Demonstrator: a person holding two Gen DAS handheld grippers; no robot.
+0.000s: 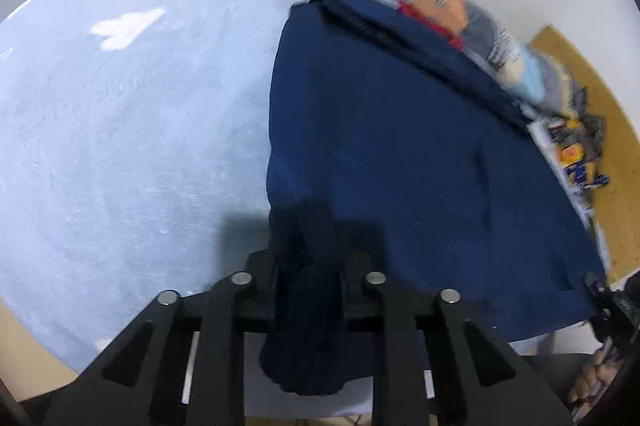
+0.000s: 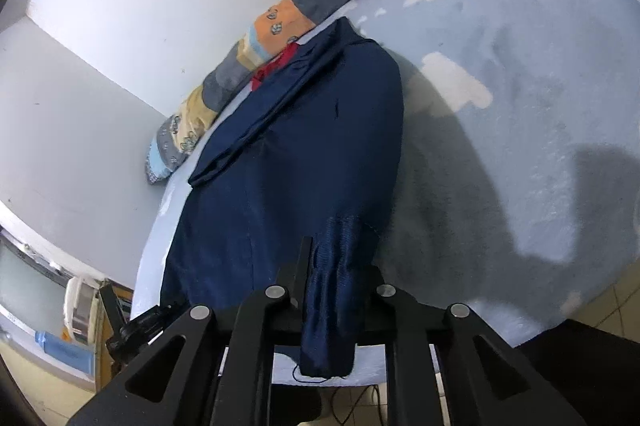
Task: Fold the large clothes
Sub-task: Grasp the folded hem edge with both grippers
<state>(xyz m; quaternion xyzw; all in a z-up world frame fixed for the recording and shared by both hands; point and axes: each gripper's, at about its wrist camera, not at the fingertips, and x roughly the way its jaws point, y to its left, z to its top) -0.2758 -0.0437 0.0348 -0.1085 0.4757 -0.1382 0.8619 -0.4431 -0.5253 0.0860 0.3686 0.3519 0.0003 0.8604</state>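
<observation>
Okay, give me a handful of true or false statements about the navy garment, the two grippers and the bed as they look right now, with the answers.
1. Both grippers pinch the navy garment. True: the left gripper and the right gripper each clamp a bunch of its fabric.
2. The garment lies on a red sheet. False: the bed sheet is light blue.
3. A patchwork quilt lies along the wall. True.
4. The garment is bright yellow. False: dark navy.
5. Something red shows by the garment's far end. True.
</observation>
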